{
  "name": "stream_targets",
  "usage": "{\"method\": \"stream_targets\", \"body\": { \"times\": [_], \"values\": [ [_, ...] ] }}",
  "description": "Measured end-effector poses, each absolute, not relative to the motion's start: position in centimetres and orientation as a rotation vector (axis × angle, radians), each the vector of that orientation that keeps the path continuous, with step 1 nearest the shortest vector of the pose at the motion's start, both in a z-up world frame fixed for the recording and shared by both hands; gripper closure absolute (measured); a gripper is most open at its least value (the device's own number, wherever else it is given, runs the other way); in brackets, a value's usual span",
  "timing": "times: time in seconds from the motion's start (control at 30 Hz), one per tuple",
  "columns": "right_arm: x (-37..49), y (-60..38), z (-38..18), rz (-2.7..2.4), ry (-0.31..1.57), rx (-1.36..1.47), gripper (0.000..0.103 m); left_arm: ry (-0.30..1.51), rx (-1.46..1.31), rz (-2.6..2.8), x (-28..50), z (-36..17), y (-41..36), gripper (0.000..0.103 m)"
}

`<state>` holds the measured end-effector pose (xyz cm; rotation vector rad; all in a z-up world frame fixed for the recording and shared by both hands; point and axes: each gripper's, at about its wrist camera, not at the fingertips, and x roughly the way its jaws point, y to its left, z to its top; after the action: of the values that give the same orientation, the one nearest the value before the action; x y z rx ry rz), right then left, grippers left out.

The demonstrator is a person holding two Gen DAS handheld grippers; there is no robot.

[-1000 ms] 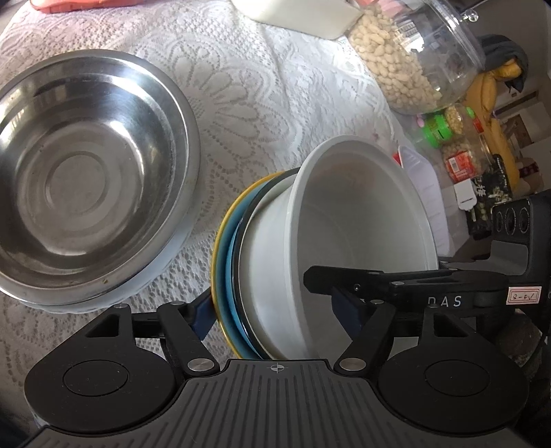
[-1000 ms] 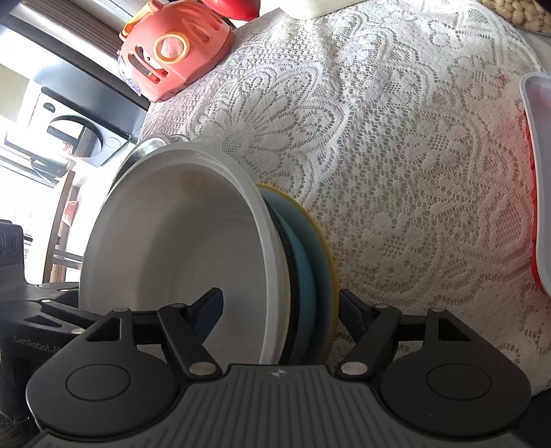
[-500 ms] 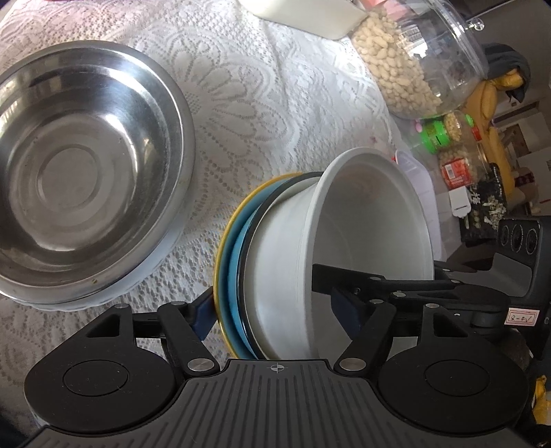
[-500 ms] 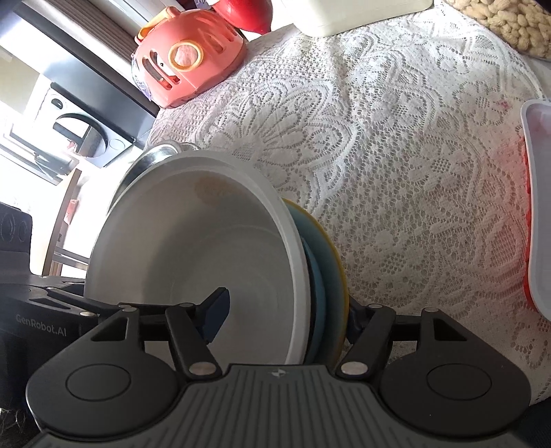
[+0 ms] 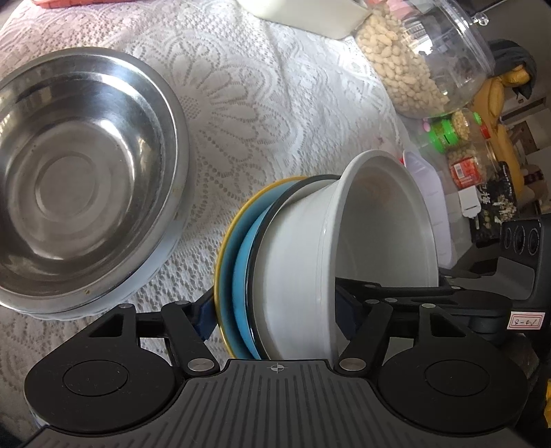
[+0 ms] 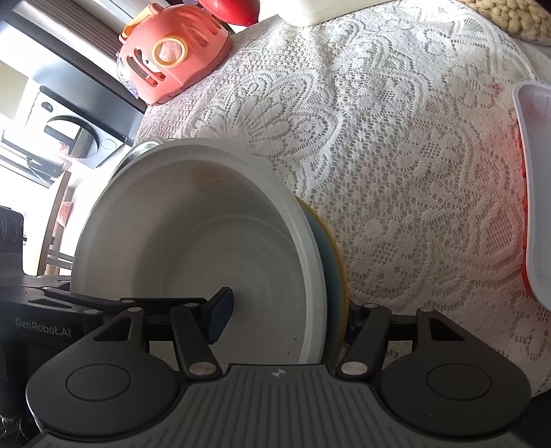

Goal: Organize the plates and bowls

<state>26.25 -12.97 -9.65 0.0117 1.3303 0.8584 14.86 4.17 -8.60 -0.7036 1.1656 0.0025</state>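
Note:
A white bowl (image 5: 344, 262) nests on a black-rimmed plate, a blue plate (image 5: 241, 275) and a yellow plate (image 5: 222, 255); the stack is tipped on edge over the lace cloth. My left gripper (image 5: 275, 317) is shut on it, one pad on the yellow plate's back and the other inside the bowl. My right gripper (image 6: 286, 317) straddles the same stack from the other side. Its jaws are closing: the left pad (image 6: 220, 312) is inside the white bowl (image 6: 193, 248), apart from its floor, and the right pad is behind the yellow plate (image 6: 339, 275). A big steel bowl (image 5: 79, 179) rests at left.
A jar of peanuts (image 5: 413, 69), small jars and bananas (image 5: 496, 103) crowd the table's right side. A white container (image 5: 310, 17) stands at the back. A pink-orange plastic case (image 6: 172, 51) sits far left, and a white-and-red tray (image 6: 533, 193) lies at right.
The right gripper's left finger has swung inward, deeper into the white bowl, narrowing the jaws. The stack sits a little lower in the left wrist view. The left grip is unchanged.

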Motion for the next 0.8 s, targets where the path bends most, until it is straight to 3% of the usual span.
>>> {"method": "stream_targets", "body": {
  "times": [0.57, 0.8],
  "values": [
    [25.7, -13.1, -8.3, 0.851, 1.322, 0.002, 0.040, 1.133, -0.724, -0.004, 14.0, -7.3, 4.2, 0.032],
    [25.3, -11.1, -4.3, 0.846, 1.249, -0.055, 0.040, 1.012, -0.758, -0.017, 12.5, -4.1, 7.1, 0.032]
  ]
}}
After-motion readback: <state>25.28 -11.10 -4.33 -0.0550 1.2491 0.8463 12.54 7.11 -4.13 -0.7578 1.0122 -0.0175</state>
